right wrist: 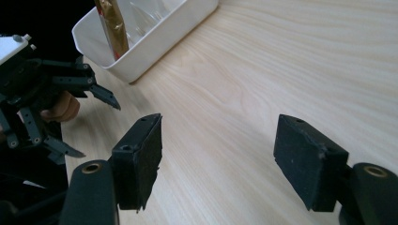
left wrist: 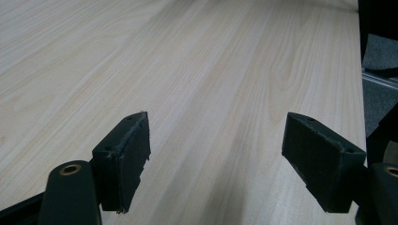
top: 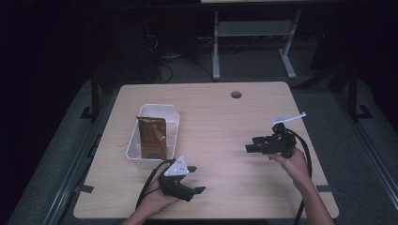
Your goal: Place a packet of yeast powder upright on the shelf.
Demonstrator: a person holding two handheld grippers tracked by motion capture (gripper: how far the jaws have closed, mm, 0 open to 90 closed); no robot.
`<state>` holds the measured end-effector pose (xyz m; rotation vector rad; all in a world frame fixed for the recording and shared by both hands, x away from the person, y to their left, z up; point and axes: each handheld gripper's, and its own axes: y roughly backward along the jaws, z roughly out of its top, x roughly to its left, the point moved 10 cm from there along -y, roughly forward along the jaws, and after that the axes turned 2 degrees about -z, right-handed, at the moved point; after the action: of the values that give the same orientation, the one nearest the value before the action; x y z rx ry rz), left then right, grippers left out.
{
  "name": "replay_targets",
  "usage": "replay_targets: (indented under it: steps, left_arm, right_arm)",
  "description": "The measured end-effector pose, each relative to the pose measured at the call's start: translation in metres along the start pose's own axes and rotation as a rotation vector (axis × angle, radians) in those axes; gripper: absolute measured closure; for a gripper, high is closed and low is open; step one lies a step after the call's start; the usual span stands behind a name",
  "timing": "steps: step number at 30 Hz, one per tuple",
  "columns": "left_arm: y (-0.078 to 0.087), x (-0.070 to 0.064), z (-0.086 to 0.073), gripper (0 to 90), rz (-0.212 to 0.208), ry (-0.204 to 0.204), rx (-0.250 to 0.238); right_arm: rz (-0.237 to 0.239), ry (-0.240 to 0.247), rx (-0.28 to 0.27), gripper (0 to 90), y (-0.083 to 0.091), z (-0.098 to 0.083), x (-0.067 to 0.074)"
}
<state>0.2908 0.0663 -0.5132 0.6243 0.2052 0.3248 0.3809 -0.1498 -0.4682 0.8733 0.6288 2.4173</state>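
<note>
A white plastic bin (top: 141, 161) stands on the left half of the wooden table (top: 225, 112). A gold-brown packet (top: 152, 137) leans upright inside it. My left gripper (top: 197, 179) is held near the front edge, just right of the bin's near corner, open with nothing between its jaws. In the left gripper view, my left gripper (left wrist: 218, 136) hangs over bare wood. My right gripper (top: 250, 144) is held over the right half of the table, pointing left, open and empty. The right gripper view looks past my right gripper (right wrist: 218, 140) to the bin (right wrist: 155, 37), the packet (right wrist: 112, 28) and the left gripper (right wrist: 96, 129).
A round cable hole (top: 236, 94) sits near the table's far edge. Beyond the table stands a grey metal frame (top: 253, 33) on a dark floor. Bare wood lies between the two grippers.
</note>
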Motion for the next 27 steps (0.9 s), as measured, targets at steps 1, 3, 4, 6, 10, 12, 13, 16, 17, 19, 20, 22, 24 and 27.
replay_targets:
  steps: [1,3,4,6,10,12,13,16,17,19,20,22,24,27]
  left_arm:
    - [0.000,0.000,0.000,23.2,0.000,0.002,-0.001]
    - [0.000,0.000,0.000,23.2,0.000,0.001,0.000]
    - [0.000,-0.001,0.000,23.2,-0.001,0.001,0.000]
    - [0.000,0.000,0.000,23.2,0.000,0.003,-0.001]
    - [0.000,0.000,0.000,23.2,0.002,0.004,0.000]
    - [0.000,0.000,0.000,23.2,0.002,0.004,0.001]
    - [0.000,0.000,0.000,23.2,0.002,0.004,0.001]
    - [0.000,0.001,0.000,23.2,0.002,0.005,0.000]
    - [0.000,0.001,0.000,23.2,0.002,0.005,0.001]
    - [0.000,0.001,0.000,23.2,0.003,0.005,0.002]
    - [0.000,0.001,0.000,23.2,0.003,0.005,0.002]
    - [0.000,0.001,0.000,23.2,0.003,0.006,0.002]
    - [0.000,0.001,0.000,23.2,0.003,0.007,0.001]
    - [0.000,0.002,0.000,23.2,0.003,0.009,-0.001]
  right_arm:
    - [-0.002,-0.002,0.000,31.9,0.001,-0.002,-0.001]
    - [-0.007,-0.011,-0.002,32.0,0.004,-0.006,-0.003]
    - [-0.009,-0.012,0.000,32.0,0.004,-0.008,-0.004]
    - [-0.014,-0.012,0.002,31.9,0.006,-0.012,-0.005]
    - [-0.013,-0.016,-0.005,32.0,0.010,-0.021,-0.005]
    - [-0.013,-0.018,-0.004,32.0,0.011,-0.026,-0.006]
    - [-0.013,-0.019,-0.005,31.9,0.012,-0.028,-0.006]
    - [-0.016,-0.026,-0.001,31.8,0.014,-0.035,-0.006]
    - [-0.016,-0.026,-0.001,31.9,0.014,-0.037,-0.006]
    - [-0.009,-0.031,-0.003,32.3,0.016,-0.040,-0.006]
    - [-0.009,-0.031,-0.003,32.3,0.016,-0.040,-0.006]
    - [-0.010,-0.032,0.000,32.2,0.017,-0.046,-0.005]
    - [-0.008,-0.035,0.002,32.2,0.018,-0.052,-0.004]
    - [-0.013,-0.039,0.001,32.0,0.019,-0.059,-0.005]
